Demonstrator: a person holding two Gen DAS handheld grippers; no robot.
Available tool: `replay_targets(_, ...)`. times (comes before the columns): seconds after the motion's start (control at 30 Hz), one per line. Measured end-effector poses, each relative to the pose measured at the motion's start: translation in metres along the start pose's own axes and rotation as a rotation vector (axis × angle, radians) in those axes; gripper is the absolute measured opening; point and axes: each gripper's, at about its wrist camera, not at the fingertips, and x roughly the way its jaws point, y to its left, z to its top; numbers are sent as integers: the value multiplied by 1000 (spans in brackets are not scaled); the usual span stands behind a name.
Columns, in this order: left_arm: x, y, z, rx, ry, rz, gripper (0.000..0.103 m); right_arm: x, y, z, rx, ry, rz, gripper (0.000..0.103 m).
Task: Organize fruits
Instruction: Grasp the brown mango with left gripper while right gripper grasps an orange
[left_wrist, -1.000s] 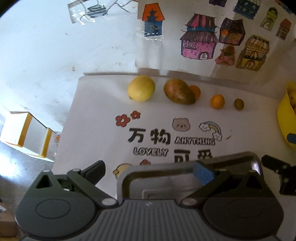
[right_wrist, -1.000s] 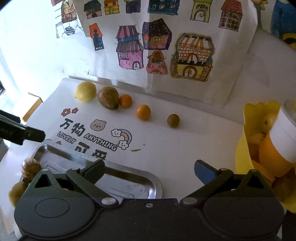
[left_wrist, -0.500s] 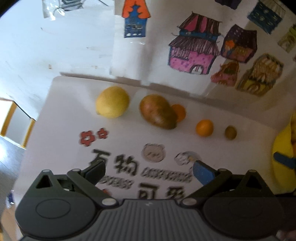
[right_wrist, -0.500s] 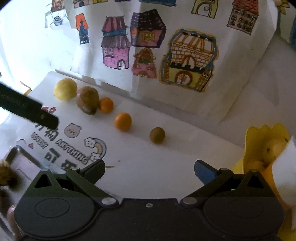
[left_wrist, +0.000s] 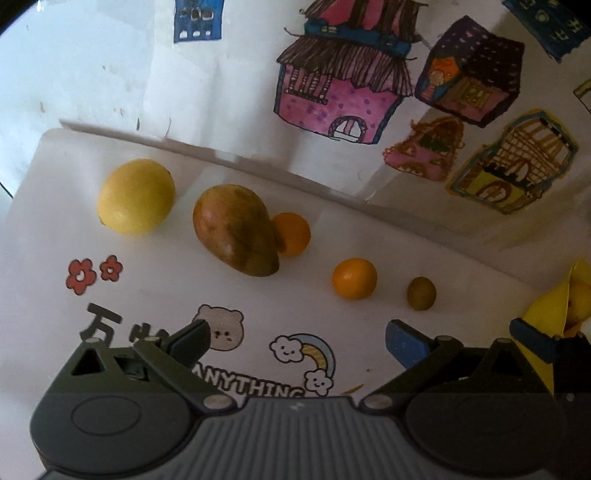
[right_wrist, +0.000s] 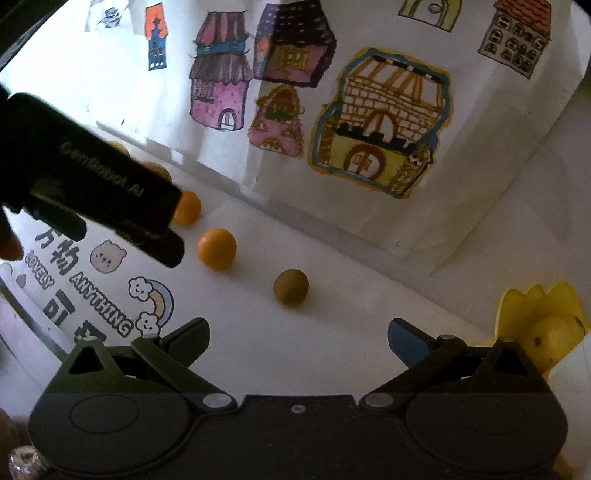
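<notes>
A row of fruit lies on the white printed mat (left_wrist: 155, 291): a yellow lemon (left_wrist: 136, 195), a brownish mango (left_wrist: 236, 230), an orange (left_wrist: 293, 233) touching the mango's far side, a second orange (left_wrist: 354, 277) and a small olive-brown fruit (left_wrist: 421, 293). My left gripper (left_wrist: 297, 341) hovers open and holds nothing, short of the row, roughly in line with the gap between mango and second orange. My right gripper (right_wrist: 297, 339) is also open and holds nothing, with the small brown fruit (right_wrist: 290, 287) just ahead of it. In the right wrist view the left gripper's body (right_wrist: 92, 184) hides the mango and lemon.
A yellow basket (right_wrist: 517, 306) holding a yellowish fruit (right_wrist: 554, 338) stands at the right edge of the mat. A metal tray's rim (right_wrist: 33, 332) shows at the near left. A white sheet with drawn houses (left_wrist: 343, 81) stands upright behind the fruit row.
Both grippers have moved forward toward the fruit row, which looks larger now. The metal tray has dropped out of the left wrist view. Both stay open.
</notes>
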Motion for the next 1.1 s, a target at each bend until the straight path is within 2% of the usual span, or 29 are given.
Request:
replay_targets(0.37,-1,25,2,-49,-8,45,103,7,5,1,-23,-18,53,102)
replay_targets(0.6,0,51,14,-129,-43,73,103,15,23,13,-92,-51,113,102)
replay_targets(0.77,6,56,22,-183,-67,77,102,25,33,21,-143,-68,160,97)
replay_targets(0.97,17,47,33,-219,-92,84,99,40,37,35,-143,-68,194,90)
replay_targets(1.1,20,44,39,-222,-95,82,90,45,38,39,-126,-64,212,83)
